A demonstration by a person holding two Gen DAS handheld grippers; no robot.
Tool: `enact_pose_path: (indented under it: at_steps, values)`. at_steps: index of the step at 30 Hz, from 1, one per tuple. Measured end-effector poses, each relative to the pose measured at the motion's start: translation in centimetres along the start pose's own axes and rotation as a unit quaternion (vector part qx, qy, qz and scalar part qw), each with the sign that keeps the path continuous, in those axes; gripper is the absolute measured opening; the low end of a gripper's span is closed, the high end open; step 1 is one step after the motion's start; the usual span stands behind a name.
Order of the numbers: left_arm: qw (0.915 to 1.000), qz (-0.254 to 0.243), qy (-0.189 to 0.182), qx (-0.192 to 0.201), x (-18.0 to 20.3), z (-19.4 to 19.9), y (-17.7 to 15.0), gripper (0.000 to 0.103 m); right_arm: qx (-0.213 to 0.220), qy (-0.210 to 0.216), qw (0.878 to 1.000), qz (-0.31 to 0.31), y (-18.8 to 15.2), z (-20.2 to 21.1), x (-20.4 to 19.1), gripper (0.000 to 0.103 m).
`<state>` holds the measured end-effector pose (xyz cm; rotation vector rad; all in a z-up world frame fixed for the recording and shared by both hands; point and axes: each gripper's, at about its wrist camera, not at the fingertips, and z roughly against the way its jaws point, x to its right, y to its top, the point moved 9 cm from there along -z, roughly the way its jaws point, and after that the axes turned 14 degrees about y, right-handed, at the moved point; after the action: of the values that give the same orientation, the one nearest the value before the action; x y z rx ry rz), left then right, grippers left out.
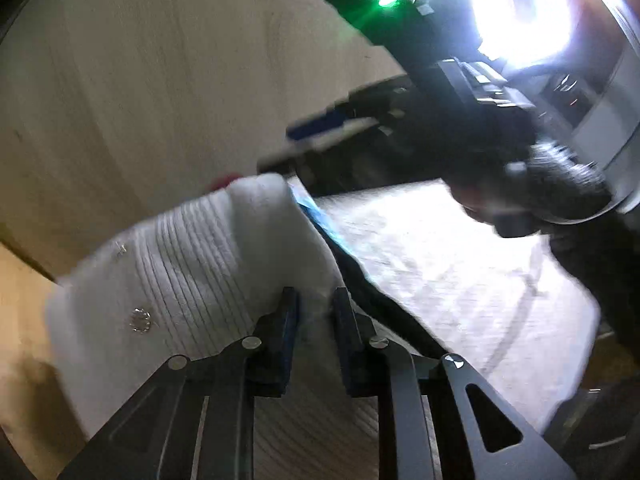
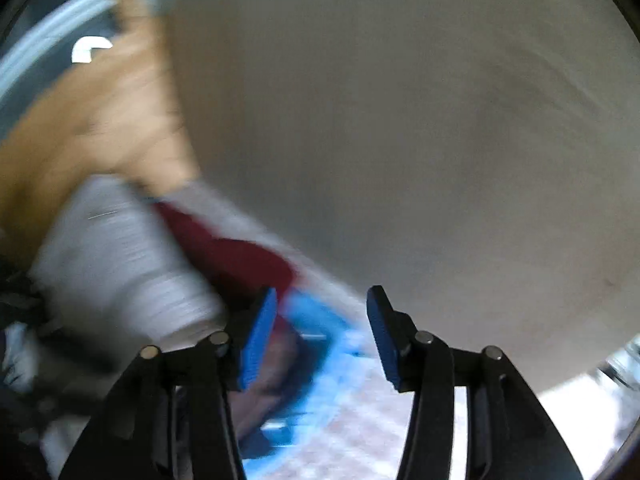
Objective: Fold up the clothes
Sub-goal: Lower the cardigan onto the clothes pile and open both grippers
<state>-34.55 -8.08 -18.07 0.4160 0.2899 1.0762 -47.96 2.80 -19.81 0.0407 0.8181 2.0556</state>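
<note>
In the left wrist view my left gripper is shut on a white ribbed garment with a small metal snap; the cloth bunches up to the left of the fingers. A blue and dark edge runs along its right side. The right gripper shows blurred further back, held by a black-gloved hand. In the right wrist view my right gripper is open and empty. Below it lie blurred white, dark red and blue cloth.
A pale beige table surface fills the upper left of the left wrist view and most of the right wrist view. A light textured cloth lies to the right. A wooden floor and bright glare show at the edges.
</note>
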Motion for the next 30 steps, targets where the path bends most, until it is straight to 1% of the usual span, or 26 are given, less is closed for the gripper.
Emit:
enact_pose_path:
  at_steps: [2, 4, 5, 6, 7, 8, 10, 11, 13, 15, 16, 17, 18, 19, 20, 22, 23, 25, 27, 29, 30]
  values:
    - [0.9998, 0.017, 0.0, 0.011, -0.8, 1.2, -0.1, 0.021, 0.007, 0.042, 0.998, -0.047, -0.8, 1.6, 0.6, 0.046]
    - [0.9986, 0.043, 0.001, 0.032, -2.3, 3.4, -0.1, 0.02, 0.045, 0.045, 0.997, -0.04, -0.8, 4.8, -0.3, 0.046]
    - [0.9977, 0.05, 0.007, 0.044, -3.1, 4.6, -0.2, 0.02, 0.06, 0.057, 0.996, -0.038, -0.8, 6.1, -1.4, 0.046]
    - [0.9967, 0.056, 0.014, 0.057, -4.0, 5.9, -0.3, 0.024, 0.075, 0.07, 0.994, -0.036, -0.7, 7.3, -2.5, 0.046]
    - [0.9954, 0.057, 0.032, 0.07, -5.0, 7.0, -0.6, 0.031, 0.084, 0.088, 0.992, -0.03, -0.6, 8.0, -4.0, 0.046]
    - [0.9935, 0.058, 0.059, 0.078, -6.5, 8.0, -1.2, 0.032, 0.084, 0.094, 0.992, -0.018, -0.6, 8.1, -5.4, 0.046]
    - [0.991, 0.074, 0.082, 0.076, -8.8, 8.4, -2.2, 0.029, 0.084, 0.107, 0.991, 0.006, -0.4, 8.1, -8.1, 0.046]
    - [0.9897, 0.086, 0.09, 0.071, -10.0, 8.3, -2.7, 0.029, 0.075, 0.115, 0.99, 0.016, -0.3, 7.2, -9.4, 0.045]
    - [0.9859, 0.109, 0.11, 0.063, -12.5, 7.5, -3.4, 0.029, 0.048, 0.114, 0.992, 0.033, -0.7, 5.9, -10.9, 0.045]
    - [0.9842, 0.124, 0.116, 0.049, -14.2, 5.6, -3.5, 0.028, 0.024, 0.081, 0.995, 0.048, -0.8, 3.9, -10.7, 0.045]
    - [0.9845, 0.126, 0.116, 0.039, -14.6, 4.2, -3.0, 0.031, 0.014, 0.058, 0.997, 0.057, -0.8, 2.8, -10.1, 0.045]
    - [0.9849, 0.126, 0.115, 0.029, -14.9, 2.7, -2.5, 0.034, 0.005, 0.039, 0.997, 0.067, -0.7, 1.7, -9.2, 0.048]
    - [0.9852, 0.132, 0.108, 0.017, -15.5, 1.2, -2.5, 0.036, 0.0, 0.041, 0.997, 0.061, -0.6, 0.9, -8.4, 0.053]
    - [0.9851, 0.139, 0.101, 0.006, -16.2, -0.2, -2.5, 0.036, -0.004, 0.043, 0.998, 0.052, -0.5, 0.1, -7.6, 0.053]
    - [0.9845, 0.149, 0.092, 0.007, -16.6, -0.5, -2.5, 0.036, -0.005, 0.063, 0.998, 0.028, -0.2, 0.0, -6.9, 0.053]
    - [0.9839, 0.154, 0.089, 0.017, -15.5, 0.1, -1.6, 0.035, 0.003, 0.062, 0.998, 0.028, 0.4, 0.6, -6.9, 0.053]
    - [0.9836, 0.155, 0.09, 0.023, -14.8, 0.8, -0.9, 0.035, 0.001, 0.052, 0.998, 0.036, 0.2, 1.1, -7.1, 0.053]
    - [0.983, 0.152, 0.094, 0.041, -14.3, 2.7, -0.8, 0.033, 0.004, 0.039, 0.998, 0.044, 0.3, 2.5, -7.9, 0.053]
    - [0.9822, 0.149, 0.1, 0.057, -13.9, 4.7, -0.8, 0.033, 0.011, 0.027, 0.998, 0.057, 0.1, 4.5, -9.1, 0.053]
    - [0.9808, 0.155, 0.098, 0.066, -13.1, 6.4, -2.1, 0.034, 0.016, 0.024, 0.997, 0.071, -0.7, 6.4, -10.9, 0.055]
    - [0.9806, 0.159, 0.09, 0.07, -12.2, 7.2, -3.1, 0.034, 0.022, 0.025, 0.997, 0.073, -1.4, 7.4, -11.8, 0.055]
